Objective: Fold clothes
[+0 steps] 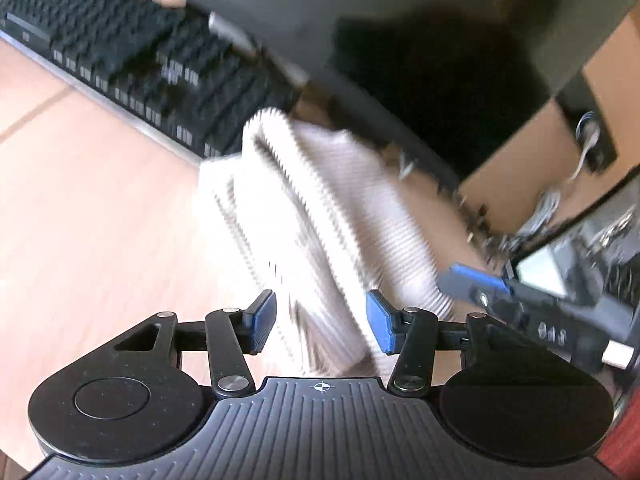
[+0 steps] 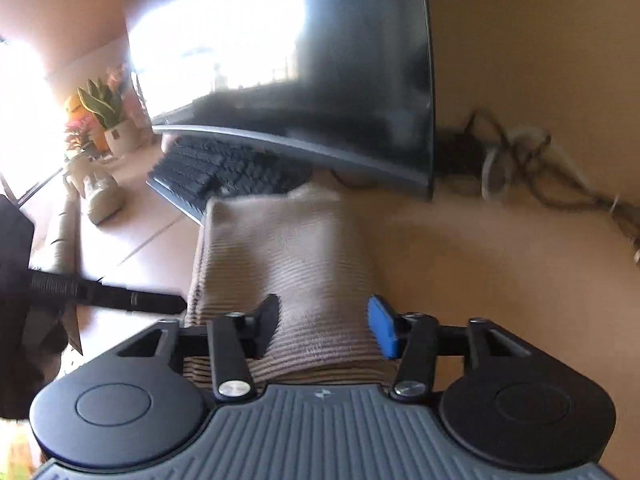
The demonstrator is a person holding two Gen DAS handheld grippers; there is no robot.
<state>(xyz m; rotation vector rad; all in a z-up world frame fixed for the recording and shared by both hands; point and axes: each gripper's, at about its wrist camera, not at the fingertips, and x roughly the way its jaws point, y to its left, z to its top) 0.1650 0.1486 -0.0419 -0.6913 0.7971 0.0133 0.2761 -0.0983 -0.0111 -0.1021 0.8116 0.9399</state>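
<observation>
Garment: a ribbed, pale beige knit (image 2: 288, 248) lay folded on the wooden desk (image 2: 500, 280), its far end reaching the keyboard and the foot of the monitor; in the left wrist view the same knit (image 1: 320, 216) looked washed out white by glare and motion blur.
Right gripper: the right gripper (image 2: 326, 326) stood over the near end of the knit, jaws partly apart with the fabric between them; whether the pads pressed on the cloth could not be told.
Left gripper: the left gripper (image 1: 320, 320) hung above the knit's near fold, jaws partly apart, cloth in the gap below; a grip could not be made out.
Keyboard: a black keyboard (image 2: 224, 172) sat just beyond the garment, partly under the monitor's edge.
Monitor: a dark curved monitor (image 2: 320, 80) stood behind, reflecting a bright window.
Cables: a tangle of cables (image 2: 520, 152) lay to the monitor's right.
Plants: potted plants (image 2: 104, 116) stood at the far left.
</observation>
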